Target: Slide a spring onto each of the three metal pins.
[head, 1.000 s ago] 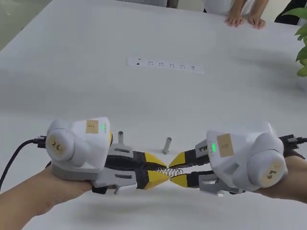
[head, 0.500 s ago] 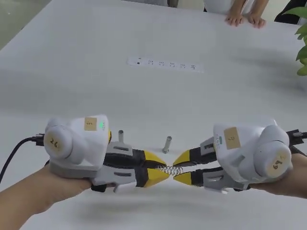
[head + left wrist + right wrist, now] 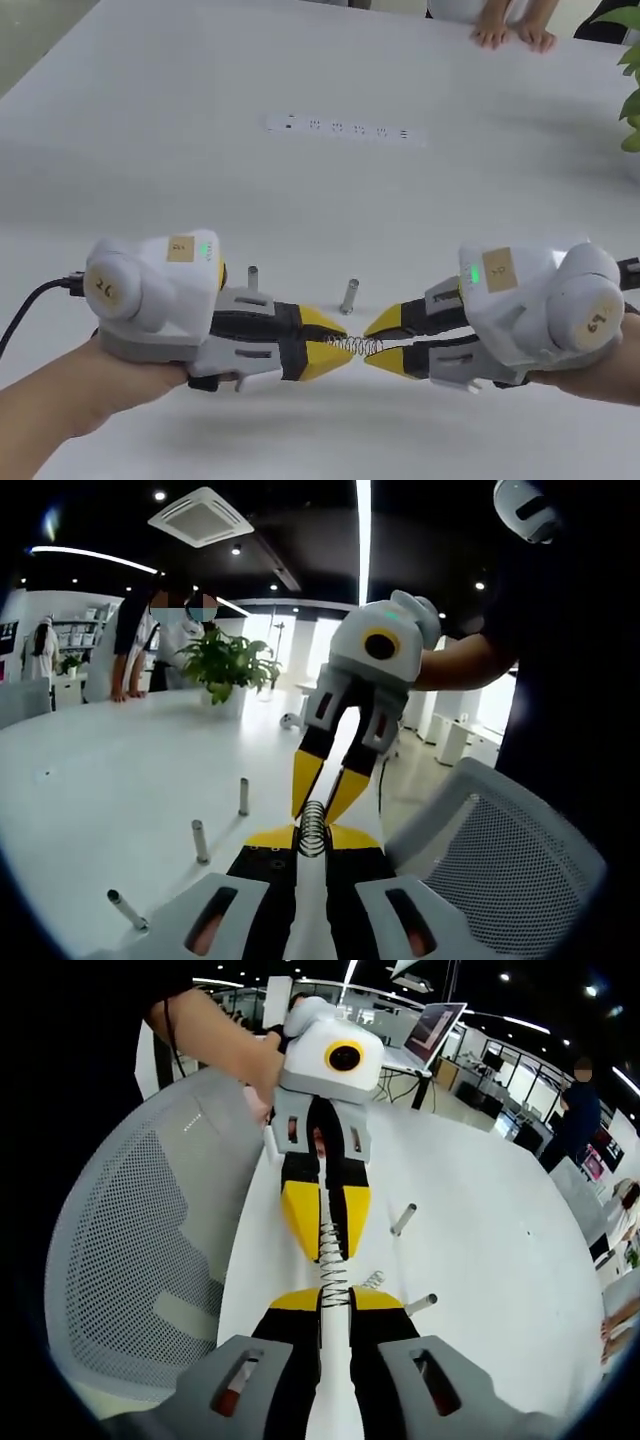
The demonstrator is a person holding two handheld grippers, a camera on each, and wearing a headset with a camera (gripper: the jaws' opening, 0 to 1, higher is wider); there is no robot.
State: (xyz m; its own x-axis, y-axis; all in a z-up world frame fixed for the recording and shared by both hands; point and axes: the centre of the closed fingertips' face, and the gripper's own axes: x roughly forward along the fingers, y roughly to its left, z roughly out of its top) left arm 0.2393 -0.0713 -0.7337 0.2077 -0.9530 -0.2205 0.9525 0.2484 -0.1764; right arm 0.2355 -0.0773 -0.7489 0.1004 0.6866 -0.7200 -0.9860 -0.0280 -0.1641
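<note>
Tip-to-tip, left tongs (image 3: pixel 343 353) and right tongs (image 3: pixel 373 351) both pinch 1 spring (image 3: pixel 358 347)

Headset camera's looking down, close, over my white tabletop (image 3: pixel 300 210). My white-and-yellow left gripper (image 3: pixel 345 357) has its camera facing the right gripper (image 3: pixel 372 352), whose camera faces back, nose to nose; all three share the thin coiled metal spring (image 3: pixel 353 347).
</note>
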